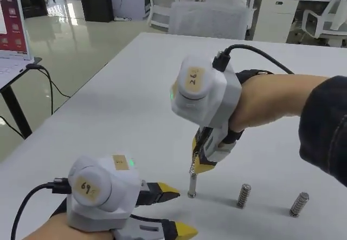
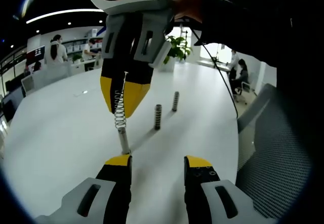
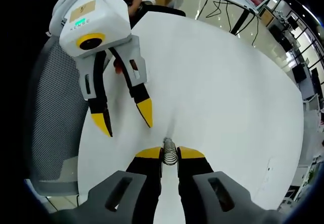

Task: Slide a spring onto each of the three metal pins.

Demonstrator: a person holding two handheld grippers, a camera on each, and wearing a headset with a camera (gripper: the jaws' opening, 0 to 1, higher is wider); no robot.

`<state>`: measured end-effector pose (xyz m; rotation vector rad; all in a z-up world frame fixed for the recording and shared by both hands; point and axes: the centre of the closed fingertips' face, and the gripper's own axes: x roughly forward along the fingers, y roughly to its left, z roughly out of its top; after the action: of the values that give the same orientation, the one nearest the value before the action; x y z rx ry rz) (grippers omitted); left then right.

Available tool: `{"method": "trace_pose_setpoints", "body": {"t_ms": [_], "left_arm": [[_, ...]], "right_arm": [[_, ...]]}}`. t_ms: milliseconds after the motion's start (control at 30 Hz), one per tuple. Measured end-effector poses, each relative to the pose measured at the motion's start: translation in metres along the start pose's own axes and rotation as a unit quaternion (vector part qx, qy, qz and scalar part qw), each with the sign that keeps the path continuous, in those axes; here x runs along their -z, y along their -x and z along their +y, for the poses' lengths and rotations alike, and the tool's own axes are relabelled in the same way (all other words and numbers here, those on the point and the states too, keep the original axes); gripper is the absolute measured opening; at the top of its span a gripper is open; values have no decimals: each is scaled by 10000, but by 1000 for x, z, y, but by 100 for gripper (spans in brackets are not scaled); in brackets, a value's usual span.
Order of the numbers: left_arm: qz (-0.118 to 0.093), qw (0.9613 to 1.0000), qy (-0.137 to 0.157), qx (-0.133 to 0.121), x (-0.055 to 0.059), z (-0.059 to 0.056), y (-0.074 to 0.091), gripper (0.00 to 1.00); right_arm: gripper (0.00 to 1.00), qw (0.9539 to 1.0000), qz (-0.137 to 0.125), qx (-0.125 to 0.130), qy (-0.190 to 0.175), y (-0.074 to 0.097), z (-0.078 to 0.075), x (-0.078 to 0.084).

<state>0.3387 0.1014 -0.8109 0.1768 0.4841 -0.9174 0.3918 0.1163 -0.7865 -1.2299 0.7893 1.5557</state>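
A bare metal pin (image 1: 192,186) stands upright on the white table (image 1: 130,104). My right gripper (image 1: 201,163) hangs just above it, shut on a spring (image 1: 192,163) whose lower end meets the pin's top. The left gripper view shows that spring (image 2: 119,110) over the pin (image 2: 123,140), and the right gripper view has the spring (image 3: 169,151) between its yellow tips. Two more pins, each wearing a spring (image 1: 243,195) (image 1: 299,204), stand to the right. My left gripper (image 1: 176,210) rests low beside the bare pin, open and holding nothing.
A laptop on a black stand (image 1: 11,39) sits at the far left with a cable (image 1: 51,85) trailing down. White office chairs (image 1: 209,18) and desks stand behind the table. People sit in the background.
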Motion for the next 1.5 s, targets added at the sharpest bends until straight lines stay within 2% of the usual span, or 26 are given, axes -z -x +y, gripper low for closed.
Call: {"method": "trace_pose_setpoints", "body": {"t_ms": [567,933,1200,1500], "left_arm": [[16,10000,27,2,1,1,1,34],[-2,10000,36,-22,0,3,0,33],[17,10000,39,-12,1,3,-1,33],[41,10000,44,4,2,2,-1,33]], "right_arm": [[8,9998,170,-113,-15,-12,0,4],[8,9991,326,-219,-126,-34,0,12],[8,9983,458,-310,-178,-48,6,21],[8,9964,656,-489,-238,-51,20,30]]}}
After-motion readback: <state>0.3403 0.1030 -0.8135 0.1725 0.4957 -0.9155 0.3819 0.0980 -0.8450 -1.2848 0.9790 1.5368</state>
